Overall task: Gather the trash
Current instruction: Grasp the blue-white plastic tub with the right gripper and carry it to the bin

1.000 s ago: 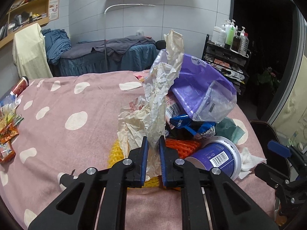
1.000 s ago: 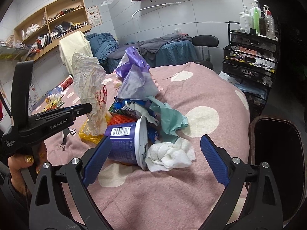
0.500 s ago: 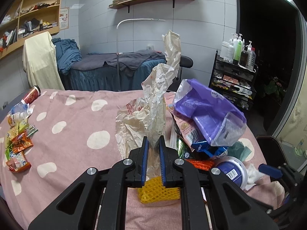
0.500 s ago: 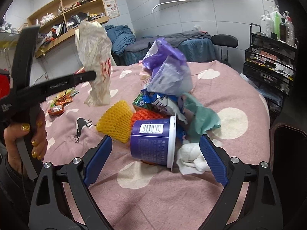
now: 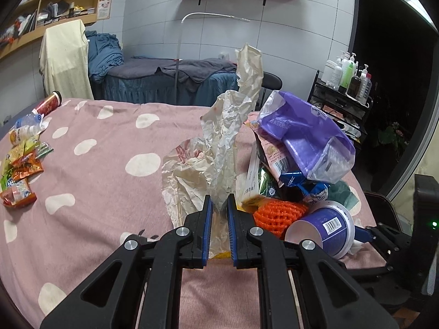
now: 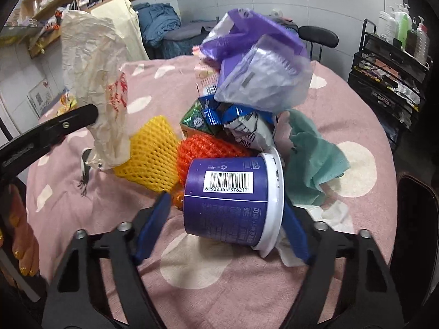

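Note:
My left gripper [image 5: 219,208] is shut on a crumpled cream paper bag [image 5: 219,148] and holds it above the pink spotted cloth [image 5: 109,164]; the bag also shows in the right wrist view [image 6: 96,82]. My right gripper [image 6: 223,205] is open, its blue pads on either side of a purple tub [image 6: 233,200] lying on its side, seen also in the left wrist view [image 5: 323,227]. Behind the tub is a trash pile: orange net [image 6: 203,150], yellow net [image 6: 153,153], purple bag [image 6: 258,68], teal cloth [image 6: 310,159], white tissue [image 6: 329,213].
Snack packets [image 5: 19,175] and bottles [image 5: 24,126] lie at the cloth's far left. A black bin [image 6: 417,219] stands at the right. A rack with bottles [image 5: 345,87] and a massage bed [image 5: 164,79] are behind.
My left gripper lifted the paper bag up off the pile. My right gripper moved forward so its jaws now straddle the purple tub.

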`<action>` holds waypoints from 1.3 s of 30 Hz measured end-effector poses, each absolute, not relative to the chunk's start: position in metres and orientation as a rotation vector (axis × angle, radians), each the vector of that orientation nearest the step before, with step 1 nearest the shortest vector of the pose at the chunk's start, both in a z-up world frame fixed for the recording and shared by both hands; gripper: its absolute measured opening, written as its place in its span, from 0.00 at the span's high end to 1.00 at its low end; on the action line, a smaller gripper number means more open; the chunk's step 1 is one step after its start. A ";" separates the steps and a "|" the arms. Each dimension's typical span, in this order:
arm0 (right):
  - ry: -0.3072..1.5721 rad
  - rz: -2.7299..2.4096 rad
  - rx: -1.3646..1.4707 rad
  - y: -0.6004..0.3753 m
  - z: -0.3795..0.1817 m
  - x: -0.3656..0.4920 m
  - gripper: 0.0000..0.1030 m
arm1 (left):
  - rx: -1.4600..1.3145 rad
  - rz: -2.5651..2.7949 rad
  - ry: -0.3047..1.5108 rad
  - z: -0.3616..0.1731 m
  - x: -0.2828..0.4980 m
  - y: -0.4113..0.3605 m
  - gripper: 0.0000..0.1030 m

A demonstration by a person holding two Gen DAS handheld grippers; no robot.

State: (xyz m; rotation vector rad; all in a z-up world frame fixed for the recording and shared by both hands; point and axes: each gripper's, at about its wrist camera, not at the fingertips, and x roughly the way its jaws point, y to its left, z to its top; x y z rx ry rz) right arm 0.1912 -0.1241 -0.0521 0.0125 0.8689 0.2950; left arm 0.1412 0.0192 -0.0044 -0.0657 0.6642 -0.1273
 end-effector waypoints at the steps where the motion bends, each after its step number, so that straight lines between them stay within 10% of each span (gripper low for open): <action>1: 0.878 0.302 0.015 -0.124 -0.054 0.192 0.43 | -0.066 -0.128 0.664 -0.005 0.140 0.020 0.89; 13: 0.699 0.467 0.191 -0.158 -0.024 0.160 0.44 | -0.077 -0.176 0.620 0.009 0.115 0.014 0.89; 17: 0.611 0.461 0.228 -0.175 -0.006 0.139 0.78 | -0.084 -0.221 0.603 0.017 0.108 0.001 0.89; 23: 0.614 0.411 0.259 -0.203 -0.006 0.131 0.91 | -0.073 -0.291 0.608 0.016 0.105 -0.026 0.89; 39: 0.490 0.084 0.340 -0.311 0.008 0.096 0.92 | -0.009 -0.490 0.627 0.013 0.095 -0.100 0.89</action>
